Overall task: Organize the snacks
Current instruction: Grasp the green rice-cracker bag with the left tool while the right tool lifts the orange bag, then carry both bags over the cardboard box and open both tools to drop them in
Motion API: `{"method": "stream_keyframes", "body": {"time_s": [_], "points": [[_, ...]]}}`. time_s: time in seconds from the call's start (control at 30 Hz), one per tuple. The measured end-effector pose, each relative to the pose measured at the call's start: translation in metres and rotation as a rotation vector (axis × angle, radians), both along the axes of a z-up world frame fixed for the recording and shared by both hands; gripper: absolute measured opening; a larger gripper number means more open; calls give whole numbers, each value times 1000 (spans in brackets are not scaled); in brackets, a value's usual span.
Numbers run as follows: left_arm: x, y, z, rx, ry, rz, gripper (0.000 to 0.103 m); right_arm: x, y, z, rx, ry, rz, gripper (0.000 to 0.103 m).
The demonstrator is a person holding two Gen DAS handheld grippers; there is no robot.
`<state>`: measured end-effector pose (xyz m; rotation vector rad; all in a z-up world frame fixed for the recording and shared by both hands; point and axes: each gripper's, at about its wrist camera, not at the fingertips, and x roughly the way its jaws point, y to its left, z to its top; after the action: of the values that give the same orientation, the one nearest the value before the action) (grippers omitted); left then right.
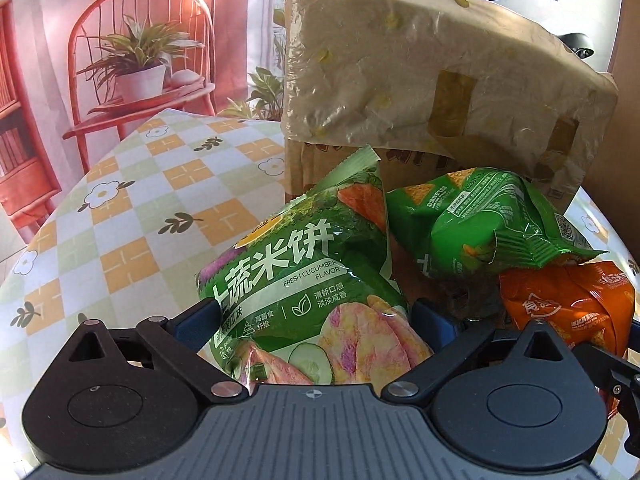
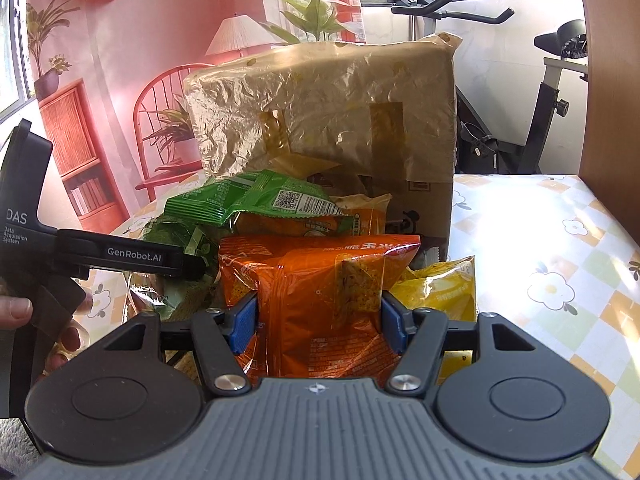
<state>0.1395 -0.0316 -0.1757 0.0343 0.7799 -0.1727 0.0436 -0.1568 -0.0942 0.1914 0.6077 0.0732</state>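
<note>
Green rice-cracker bag (image 1: 304, 280): glossy, printed "Fresh Cucumber Flavor" with cucumber slices and pink crackers; it stands tilted on the table with its crimped top edge toward the box, and my left gripper (image 1: 314, 316) is clenched on its lower half, blue pads pressing both sides.
Orange chip bag (image 2: 316, 300): crinkled foil with a clear window showing a seasoned chip; my right gripper (image 2: 318, 316) is clamped on its middle, blue fingers (image 2: 244, 320) tight against the left side.
Second green bag (image 1: 488, 220): lies on its back across the pile, barcode and QR code up, between the two held bags and just in front of the box.
Yellow bag (image 2: 444, 288): just beside the orange bag on its right, partly behind my right finger.
Cardboard box (image 2: 332, 116): wrapped in wrinkled film with tape patches, flap (image 1: 420, 72) raised above the snacks (it overhangs the pile closely).
Table (image 2: 552, 240): checked floral cloth; open cloth to the right of the pile in the right view and to the left in the left view, with the far edge near a red chair backdrop (image 1: 140, 60).
Exercise bike (image 2: 560, 92): behind the table, well apart.
</note>
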Motion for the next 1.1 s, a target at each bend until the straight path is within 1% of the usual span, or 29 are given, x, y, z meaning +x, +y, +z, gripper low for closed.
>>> {"method": "stream_keyframes", "body": {"time_s": [0.03, 0.07, 0.1, 0.13, 0.3, 0.5, 0.73, 0.87, 1.03, 1.1], "points": [[-3, 1, 2, 2, -14, -9, 89, 0, 0, 0, 2, 1, -1, 64], [-7, 3, 5, -1, -25, -17, 85, -1, -1, 0, 4, 2, -3, 64], [-10, 5, 8, -8, -33, -20, 79, -1, -1, 1, 4, 0, -6, 64], [-13, 8, 10, -12, -39, -19, 74, -2, -2, 1, 5, -2, -8, 64], [-29, 27, 25, -42, -80, 25, 67, -9, -5, 6, 15, -20, -26, 64], [-53, 40, 56, -46, -177, 55, 66, -23, -6, 16, 0, -50, -45, 64], [-64, 34, 91, -58, -267, 57, 66, -35, -11, 33, -9, -95, -76, 63], [-66, 25, 107, -53, -322, 37, 67, -35, -15, 51, -23, -146, -89, 63], [-58, 15, 126, -66, -357, 14, 67, -23, -19, 75, -52, -203, -91, 63], [-55, 10, 135, -66, -374, 2, 67, -15, -23, 89, -58, -236, -92, 63]]}}
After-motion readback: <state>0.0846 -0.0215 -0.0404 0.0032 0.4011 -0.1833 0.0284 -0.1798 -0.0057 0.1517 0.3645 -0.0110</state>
